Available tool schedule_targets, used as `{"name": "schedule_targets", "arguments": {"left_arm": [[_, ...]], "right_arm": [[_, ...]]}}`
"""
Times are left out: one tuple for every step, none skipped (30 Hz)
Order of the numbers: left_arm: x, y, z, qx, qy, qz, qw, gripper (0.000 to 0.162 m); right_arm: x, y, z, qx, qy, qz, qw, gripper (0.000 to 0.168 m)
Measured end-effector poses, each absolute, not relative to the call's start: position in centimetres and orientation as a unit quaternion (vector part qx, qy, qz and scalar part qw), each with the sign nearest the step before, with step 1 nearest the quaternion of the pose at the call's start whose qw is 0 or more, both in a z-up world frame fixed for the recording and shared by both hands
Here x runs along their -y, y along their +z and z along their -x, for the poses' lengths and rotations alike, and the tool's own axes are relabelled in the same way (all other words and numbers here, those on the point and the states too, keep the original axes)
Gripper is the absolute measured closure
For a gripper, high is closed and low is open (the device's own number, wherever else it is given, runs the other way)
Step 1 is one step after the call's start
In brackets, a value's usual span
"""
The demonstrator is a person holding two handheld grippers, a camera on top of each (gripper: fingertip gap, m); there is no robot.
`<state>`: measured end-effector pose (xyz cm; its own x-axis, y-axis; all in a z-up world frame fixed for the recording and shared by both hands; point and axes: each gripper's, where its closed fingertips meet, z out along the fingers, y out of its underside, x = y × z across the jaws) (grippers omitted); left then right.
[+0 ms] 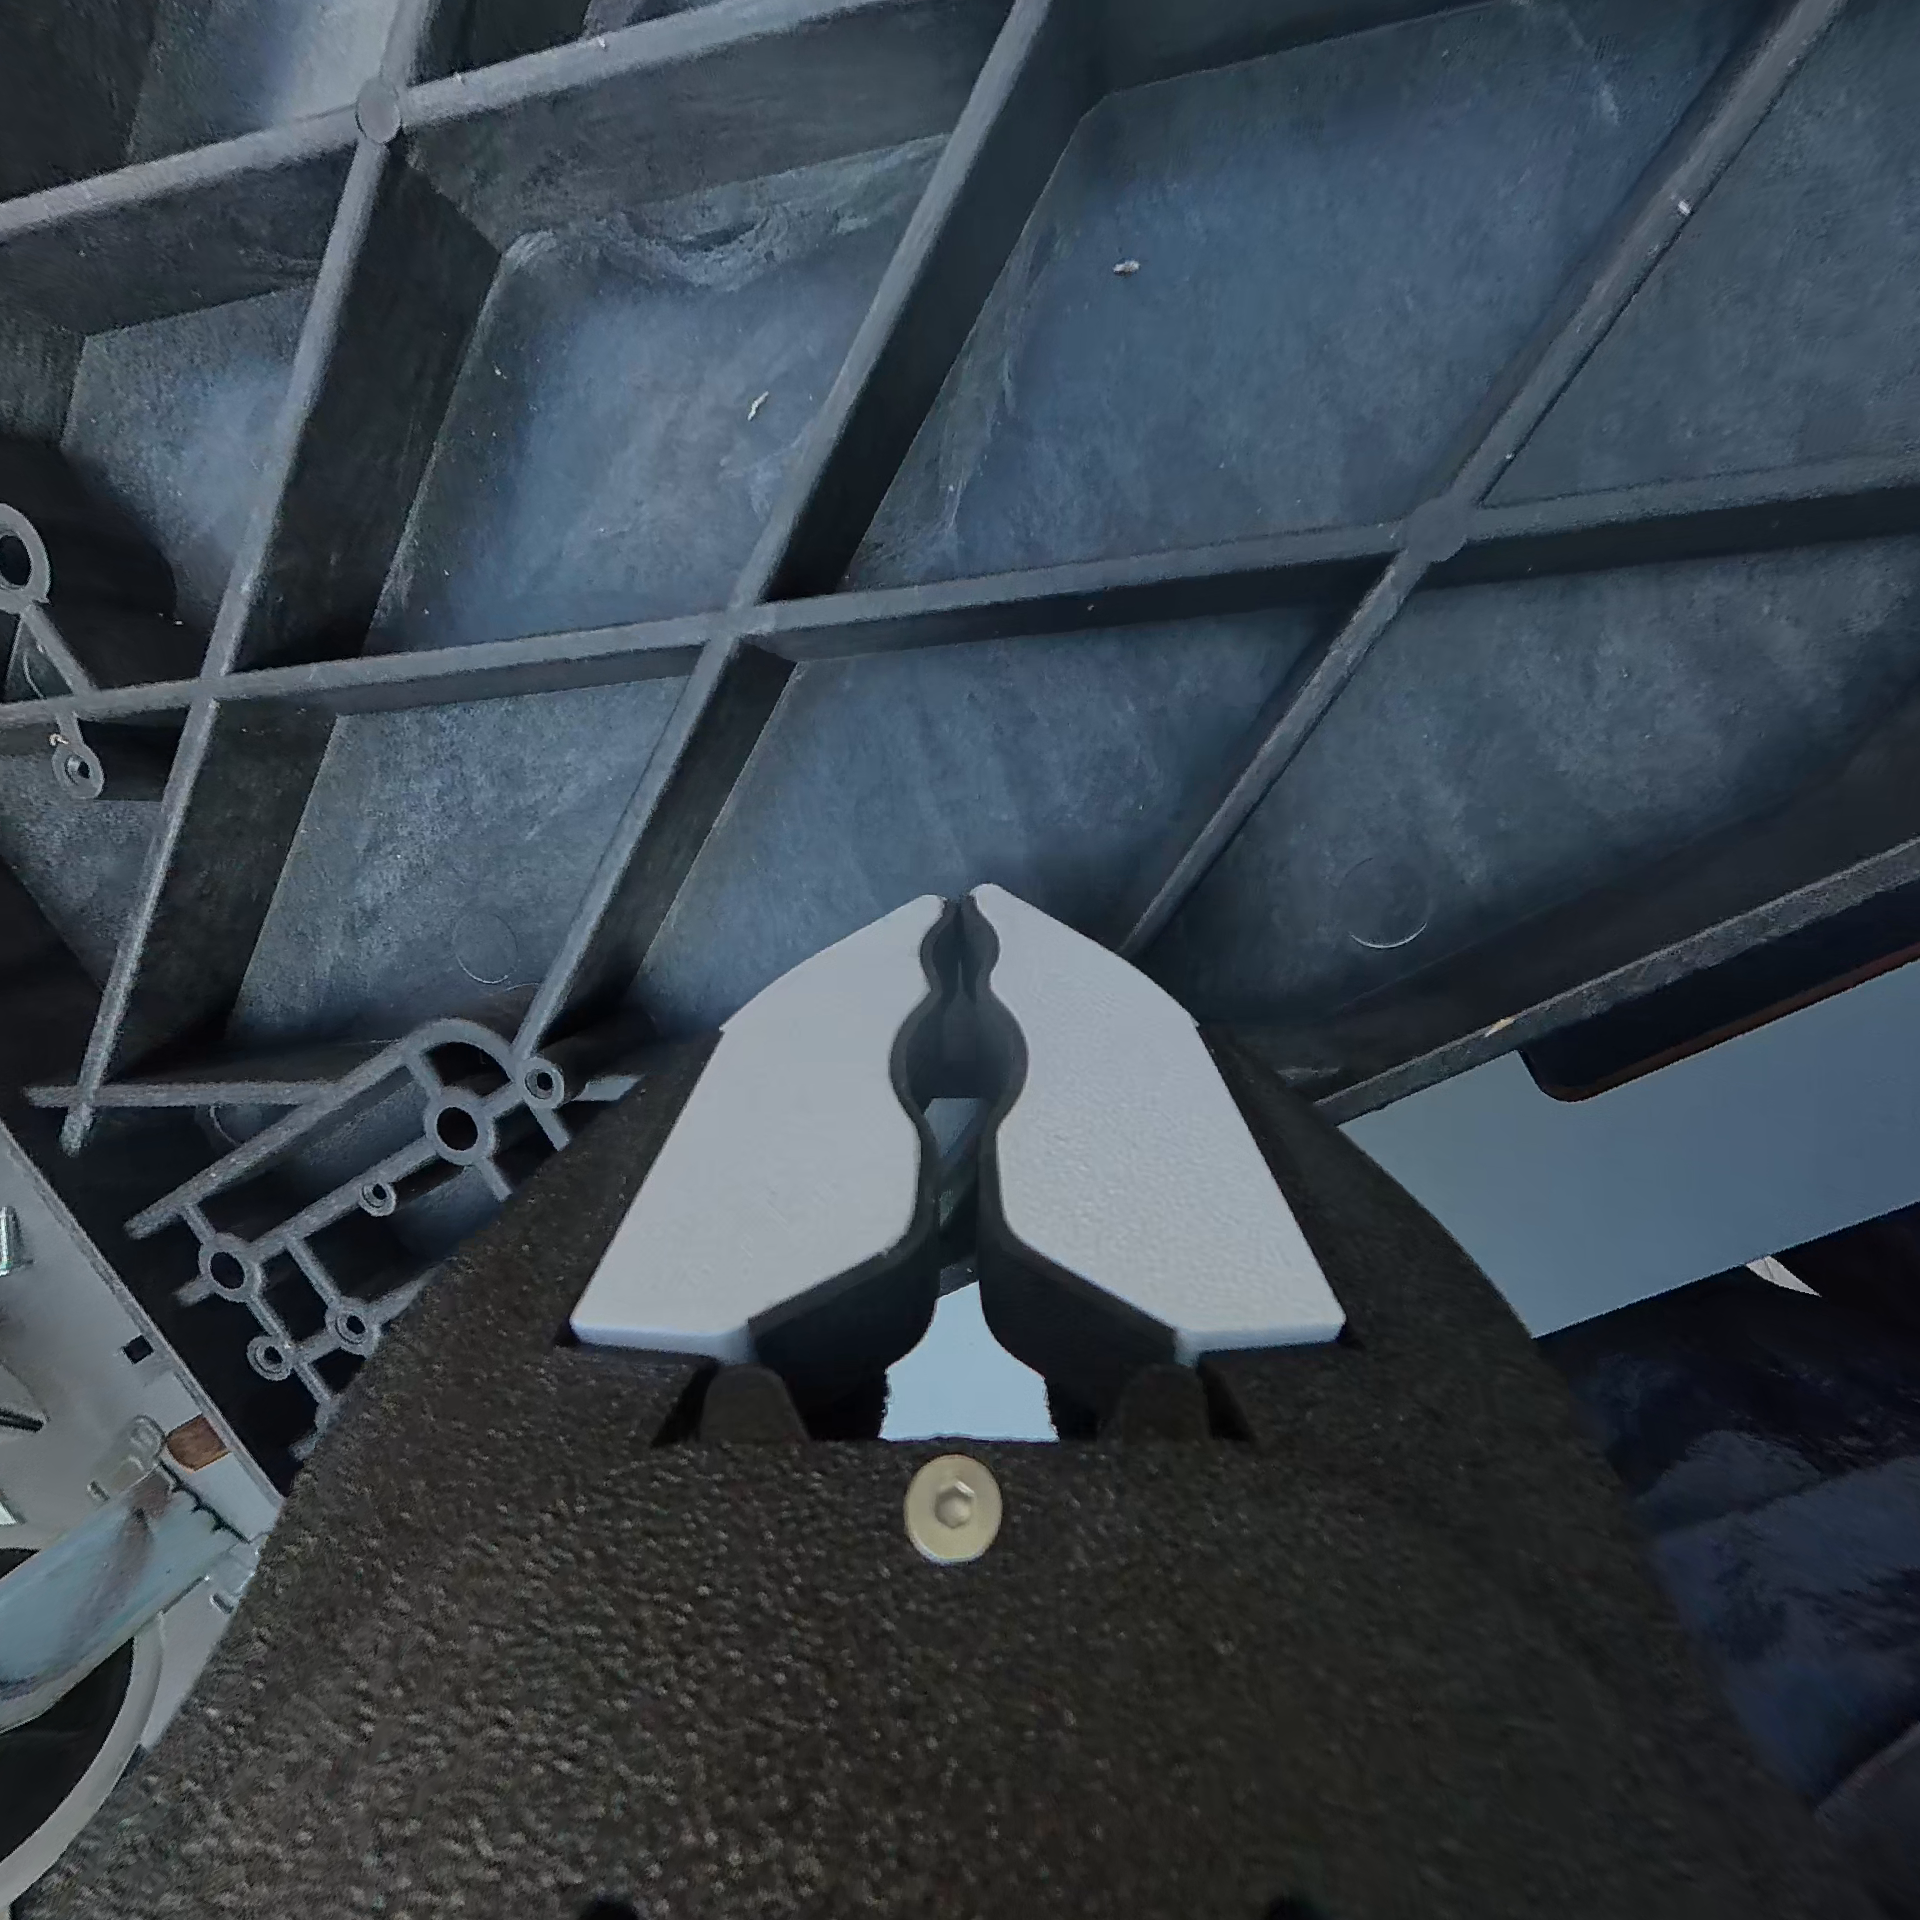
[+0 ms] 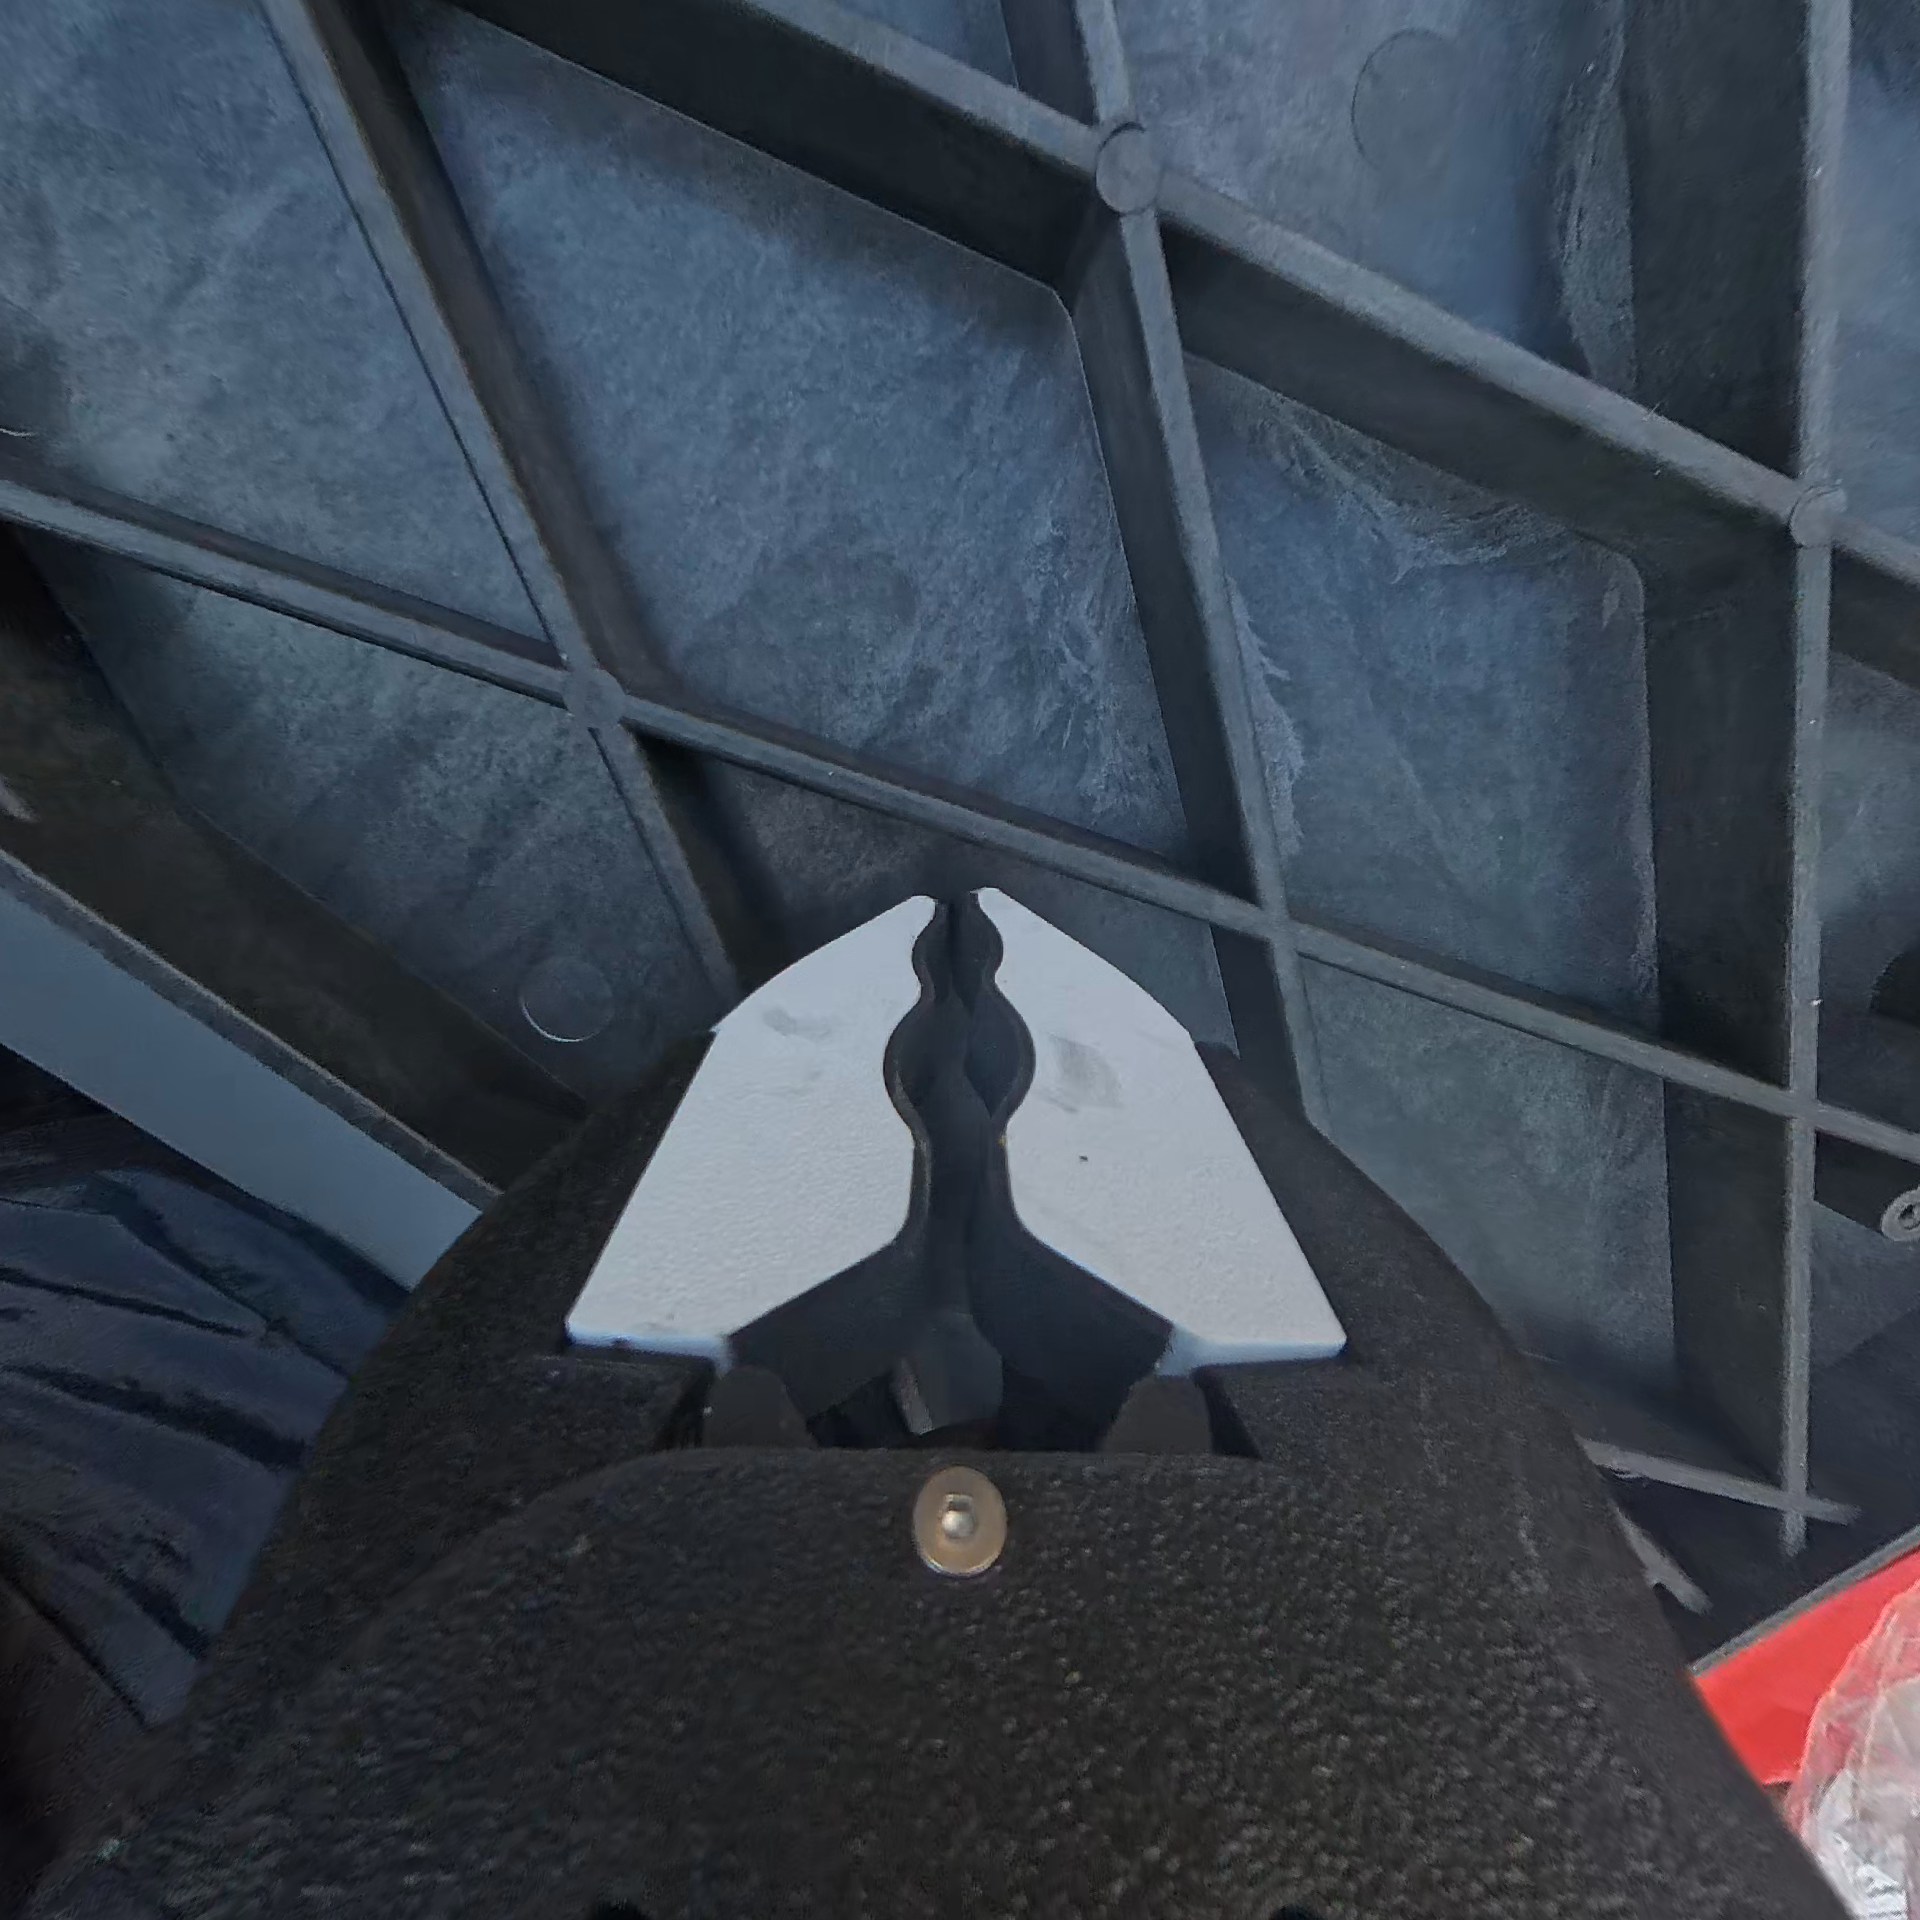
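My left gripper (image 1: pixel 958 906) is shut and empty, its grey fingers (image 1: pixel 810 1143) meeting at the tips. It points up at the ribbed underside of a black plastic panel (image 1: pixel 1195 436), close below it. My right gripper (image 2: pixel 956 906) is also shut and empty, with pale grey fingers (image 2: pixel 790 1164) touching at the tips. It points at the same kind of ribbed black panel (image 2: pixel 810 499), tips near a rib. Neither gripper shows in the other's view.
A metal bracket with screws (image 1: pixel 94 1455) and black screw bosses (image 1: pixel 457 1132) lie at the left of the left wrist view. Dark cloth (image 2: pixel 156 1330) is at the lower left of the right wrist view; a red box with clear plastic wrap (image 2: pixel 1829 1683) is at its lower right.
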<state>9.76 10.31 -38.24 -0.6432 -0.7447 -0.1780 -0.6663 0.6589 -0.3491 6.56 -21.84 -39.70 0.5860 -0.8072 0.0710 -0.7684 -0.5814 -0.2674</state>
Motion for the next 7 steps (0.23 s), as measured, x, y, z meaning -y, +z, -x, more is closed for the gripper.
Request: {"name": "schedule_targets", "arguments": {"left_arm": [[-10.26,-38.29,-9.81,-0.899,-0.124,0.391,0.153,0.162],[-10.20,-38.37,-9.82,-0.900,-0.122,0.390,0.150,0.162],[-10.14,-38.45,-9.82,-0.902,-0.118,0.389,0.145,0.162],[-10.09,-38.56,-9.79,-0.904,-0.114,0.388,0.137,0.162],[-10.06,-38.66,-9.78,-0.906,-0.109,0.387,0.130,0.162],[-10.04,-38.76,-9.83,-0.908,-0.105,0.386,0.126,0.162],[-10.04,-38.84,-9.93,-0.908,-0.103,0.385,0.125,0.162]], "right_arm": [[21.83,-39.71,-6.56,-0.446,-0.090,0.884,0.105,0.168],[21.82,-39.71,-6.56,-0.446,-0.087,0.885,0.105,0.168],[21.83,-39.72,-6.55,-0.446,-0.083,0.885,0.105,0.168],[21.83,-39.72,-6.54,-0.447,-0.079,0.885,0.105,0.168],[21.81,-39.73,-6.54,-0.449,-0.074,0.884,0.106,0.168],[21.82,-39.74,-6.53,-0.450,-0.068,0.884,0.105,0.168],[21.81,-39.75,-6.53,-0.450,-0.063,0.885,0.104,0.168]]}}
